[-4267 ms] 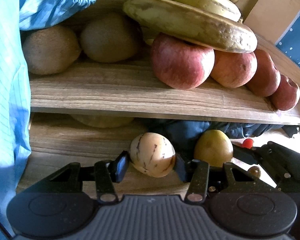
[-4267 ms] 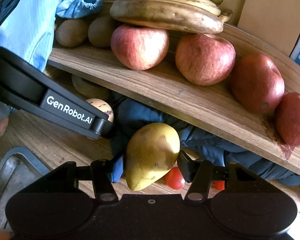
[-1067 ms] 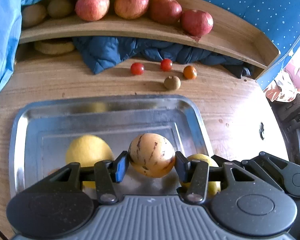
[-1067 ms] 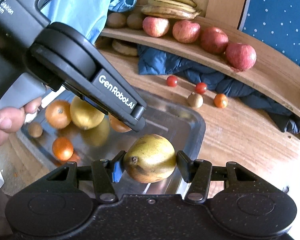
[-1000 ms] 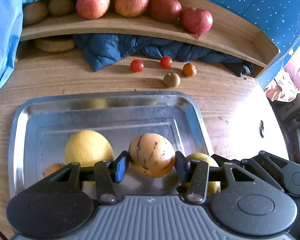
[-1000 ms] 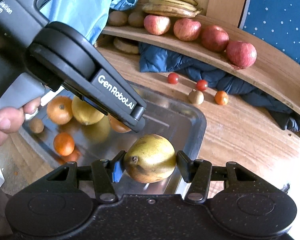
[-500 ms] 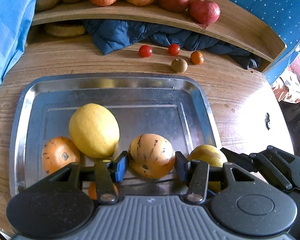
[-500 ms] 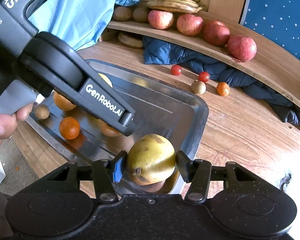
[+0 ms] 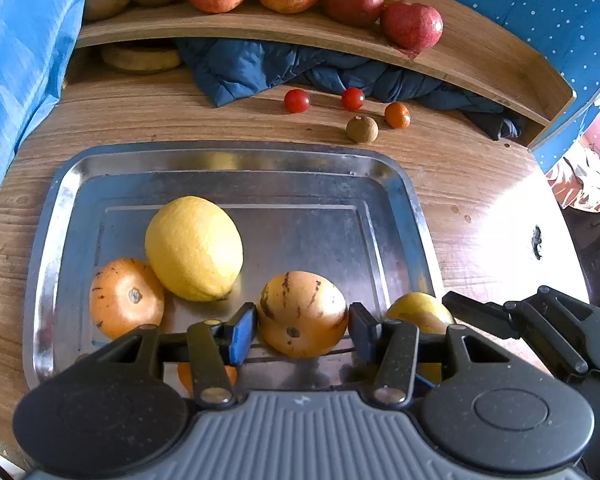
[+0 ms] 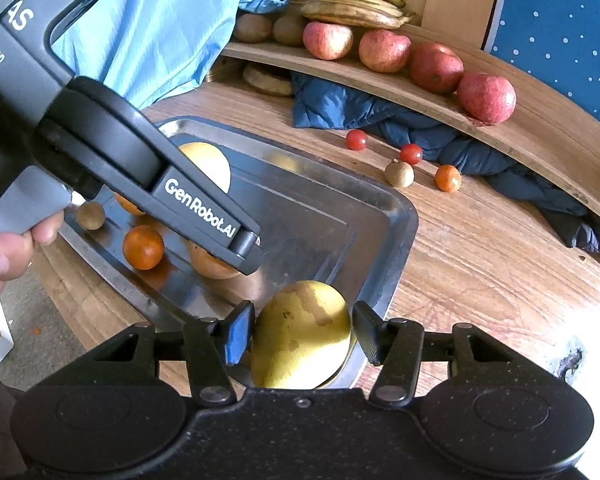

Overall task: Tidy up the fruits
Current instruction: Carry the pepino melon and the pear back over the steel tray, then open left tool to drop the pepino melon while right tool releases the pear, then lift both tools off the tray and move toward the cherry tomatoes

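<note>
A: Which step is in hand?
B: A striped fruit (image 9: 302,314) is pinched by the left gripper (image 9: 302,330) and a pear (image 10: 302,334) by the right gripper (image 10: 302,336), both low over the tray (image 9: 400,184).
A: And next?
B: Fingers to be spread, fruit set down at 6 o'clock, clear of the lemon (image 9: 194,248).

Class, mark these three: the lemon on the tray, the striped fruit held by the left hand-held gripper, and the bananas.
lemon (image 9: 194,248), left wrist view, middle of its rind
striped fruit (image 9: 302,314), left wrist view, its front
bananas (image 10: 356,4), right wrist view, middle of bunch
</note>
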### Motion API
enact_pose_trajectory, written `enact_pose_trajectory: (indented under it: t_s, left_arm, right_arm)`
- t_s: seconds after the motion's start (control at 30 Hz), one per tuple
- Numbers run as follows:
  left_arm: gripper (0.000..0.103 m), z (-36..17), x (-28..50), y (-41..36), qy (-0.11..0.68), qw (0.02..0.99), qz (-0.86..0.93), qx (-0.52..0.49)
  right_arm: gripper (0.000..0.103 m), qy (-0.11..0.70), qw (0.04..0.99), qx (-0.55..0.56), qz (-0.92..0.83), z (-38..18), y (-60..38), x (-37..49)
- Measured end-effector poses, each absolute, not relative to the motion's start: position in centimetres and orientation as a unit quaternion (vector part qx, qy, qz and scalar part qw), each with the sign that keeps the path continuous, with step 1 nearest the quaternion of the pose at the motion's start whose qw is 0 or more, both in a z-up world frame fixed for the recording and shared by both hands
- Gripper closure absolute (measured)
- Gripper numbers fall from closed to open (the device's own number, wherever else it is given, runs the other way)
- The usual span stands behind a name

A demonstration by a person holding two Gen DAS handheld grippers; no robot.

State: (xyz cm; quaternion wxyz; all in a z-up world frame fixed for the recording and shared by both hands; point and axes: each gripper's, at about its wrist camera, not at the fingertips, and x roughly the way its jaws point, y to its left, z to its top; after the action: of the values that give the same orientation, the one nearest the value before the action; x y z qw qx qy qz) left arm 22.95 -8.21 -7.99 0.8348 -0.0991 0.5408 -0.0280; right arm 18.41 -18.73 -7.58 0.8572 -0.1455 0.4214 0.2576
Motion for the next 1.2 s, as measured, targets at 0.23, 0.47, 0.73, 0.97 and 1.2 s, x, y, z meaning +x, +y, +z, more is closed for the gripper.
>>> enact_pose_trajectory:
  t_s: [0.23,0.47,0.73,0.97,1.2]
  left_arm:
    - [0.033,-6.9,21.9,-7.9,0.535,0.838,-0.021,-0.102]
    - [0.011,-5.3,19.6,-8.1,0.536,0.839,-0.026,-0.084]
    - [0.001,-6.2,17.1,-6.3,0.580,0.813,0.011,-0.050]
    - [0.001,-7.1,15.5,-4.2,0.610,0.790,0.056,-0.023]
    - [0.001,-7.0,15.3,-2.6,0.616,0.782,0.094,0.003]
  right_arm:
    - [0.033,0.416,0.857,-0.143,0.268,-7.0,-19.1,18.0]
    - [0.018,0.417,0.856,-0.137,0.273,-6.3,-19.6,17.4]
    - [0.011,0.427,0.850,-0.138,0.274,-5.9,-19.6,17.2]
    - [0.003,0.439,0.844,-0.136,0.275,-5.8,-19.4,17.0]
    - [0.001,0.448,0.846,-0.128,0.260,-5.8,-19.5,17.2]
